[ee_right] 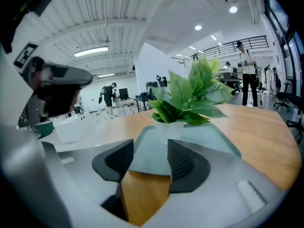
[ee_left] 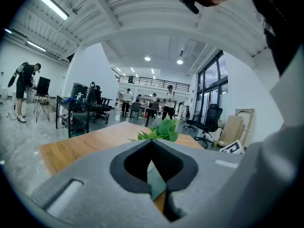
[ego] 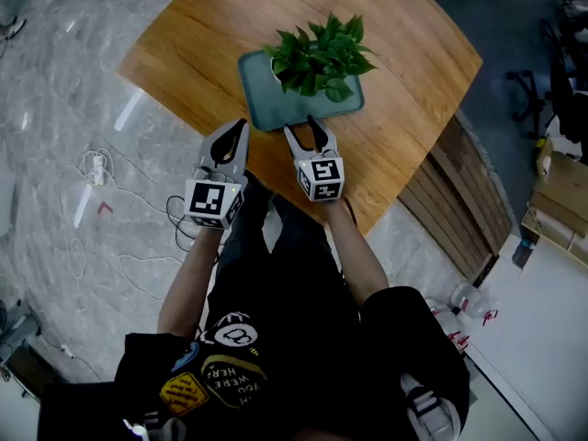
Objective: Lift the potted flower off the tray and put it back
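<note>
1. Head view has your two grippers side by side at the near edge of the round wooden table (ego: 413,108), both pointing toward the tray (ego: 266,108).
2. The plant (ego: 320,55) stands upright in its white pot (ee_right: 169,129) on the far part of the tray, and the tray lies flat on the table.
3. Your left gripper (ego: 237,134) hangs just left of the tray's near corner. In the left gripper view its jaws are clenched tip to tip, with only a hollow behind the tips and nothing in it.
4. Your right gripper (ego: 306,131) has its tips at the tray's near rim; whether they touch it I cannot tell.
5. In the right gripper view that gripper's jaws stand apart, released, with nothing between them. Through the gap you see bare table and the tray's near rim.
6. The pot stands beyond those jaws, clear of both pads, with its leaves spread above it.
7. Behind the table, both gripper views show people standing among desks and office chairs (ee_left: 209,120) in a bright hall.
</note>
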`<state>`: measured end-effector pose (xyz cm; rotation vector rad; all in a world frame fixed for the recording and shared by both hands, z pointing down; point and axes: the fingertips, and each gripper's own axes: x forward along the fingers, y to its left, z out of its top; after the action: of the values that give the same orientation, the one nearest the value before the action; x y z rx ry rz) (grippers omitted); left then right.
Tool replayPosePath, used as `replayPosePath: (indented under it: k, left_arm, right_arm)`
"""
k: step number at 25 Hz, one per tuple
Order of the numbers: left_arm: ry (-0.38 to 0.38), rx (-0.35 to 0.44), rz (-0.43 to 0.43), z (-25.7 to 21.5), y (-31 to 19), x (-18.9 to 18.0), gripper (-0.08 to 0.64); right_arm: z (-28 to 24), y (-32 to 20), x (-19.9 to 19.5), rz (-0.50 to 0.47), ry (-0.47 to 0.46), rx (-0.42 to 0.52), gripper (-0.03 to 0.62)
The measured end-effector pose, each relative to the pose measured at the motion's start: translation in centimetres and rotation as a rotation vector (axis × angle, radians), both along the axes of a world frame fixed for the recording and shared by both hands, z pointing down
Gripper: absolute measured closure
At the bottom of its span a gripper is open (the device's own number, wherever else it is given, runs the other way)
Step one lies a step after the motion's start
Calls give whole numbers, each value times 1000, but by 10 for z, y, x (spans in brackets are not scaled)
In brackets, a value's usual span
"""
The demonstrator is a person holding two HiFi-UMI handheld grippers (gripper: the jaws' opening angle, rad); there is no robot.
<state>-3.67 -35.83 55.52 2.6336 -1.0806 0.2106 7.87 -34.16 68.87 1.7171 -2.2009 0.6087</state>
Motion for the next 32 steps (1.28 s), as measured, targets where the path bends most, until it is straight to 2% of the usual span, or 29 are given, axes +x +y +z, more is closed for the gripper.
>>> replayPosePath:
  k: [2, 6, 11, 14, 19, 24, 27, 32]
  left_arm:
    - [-4, 15, 2, -13, 16, 1, 560]
    - [-21, 65, -49, -50, 56, 7, 560]
    - [-45, 140, -110, -106, 125, 31, 560]
    - [-25, 159, -149, -131, 169, 45, 560]
    - [-29, 174, -120, -153, 229, 51, 558]
    - [14, 169, -118, -171, 253, 46, 560]
    - [23, 196, -106, -186, 267, 43, 559]
    - [38, 209, -96, -199, 278, 40, 559]
  right_arm:
    - [-30, 34, 0, -10, -35, 24, 398]
    - [-112, 82, 22, 16, -108, 133, 510]
    - [-194, 135, 52, -15, -119, 227, 581]
    - [-224, 169, 67, -29, -119, 248, 592]
    - [-260, 221, 66, -42, -135, 279, 592]
    - [-286, 247, 46, -65, -128, 313, 592]
    - [-299, 258, 32, -86, -122, 335, 592]
    - [-306, 266, 29, -68, -98, 336, 594]
